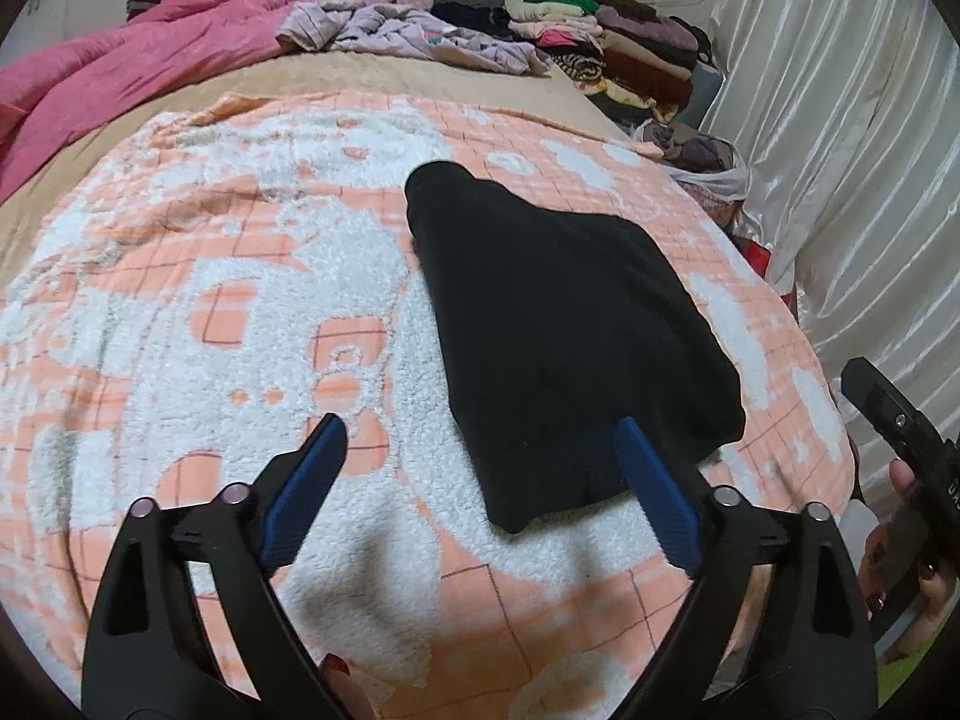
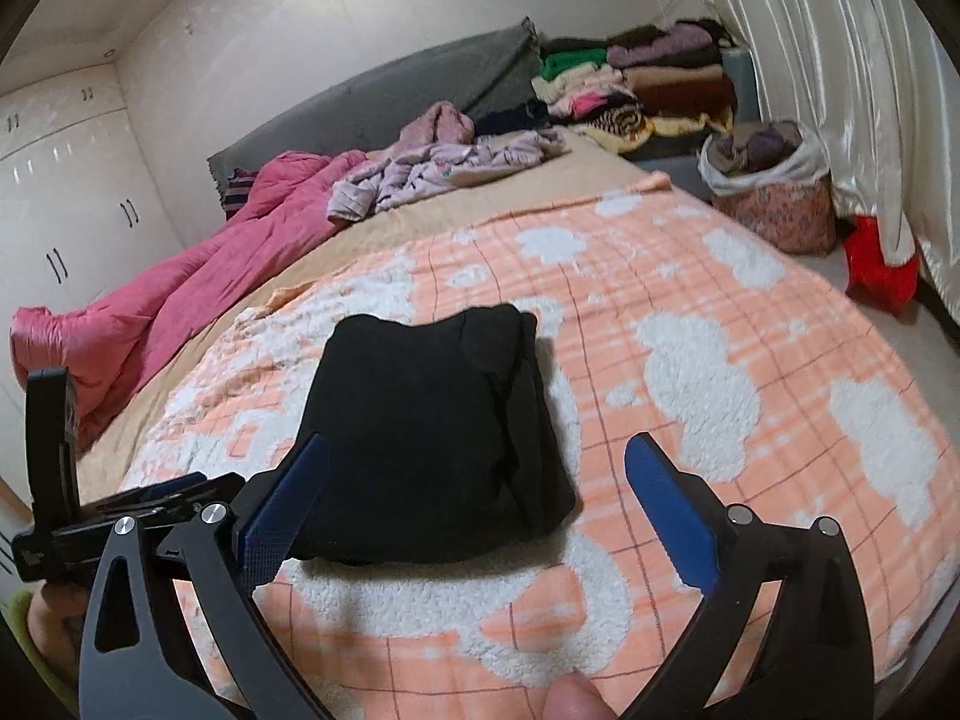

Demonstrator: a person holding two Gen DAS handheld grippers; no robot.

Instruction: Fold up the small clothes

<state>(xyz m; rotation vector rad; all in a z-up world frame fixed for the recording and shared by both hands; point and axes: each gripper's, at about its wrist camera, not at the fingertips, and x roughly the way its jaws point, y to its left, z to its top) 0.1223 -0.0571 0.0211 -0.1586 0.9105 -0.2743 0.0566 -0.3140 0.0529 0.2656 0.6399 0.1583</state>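
Observation:
A black garment (image 1: 564, 324) lies folded in a compact pile on the orange and white fleece blanket (image 1: 180, 312); it also shows in the right wrist view (image 2: 432, 426). My left gripper (image 1: 480, 438) is open and empty, hovering just before the garment's near edge, its right finger over the cloth. My right gripper (image 2: 480, 456) is open and empty, just in front of the garment, its left finger beside the pile's near left corner. The right gripper's body shows at the right edge of the left wrist view (image 1: 900, 438).
A pink quilt (image 1: 120, 54) lies at the bed's far left. A heap of lilac clothes (image 1: 408, 30) and stacks of folded clothes (image 1: 600, 36) sit at the head end. A bag of clothes (image 2: 774, 192) and white curtain (image 2: 840, 60) stand on the right.

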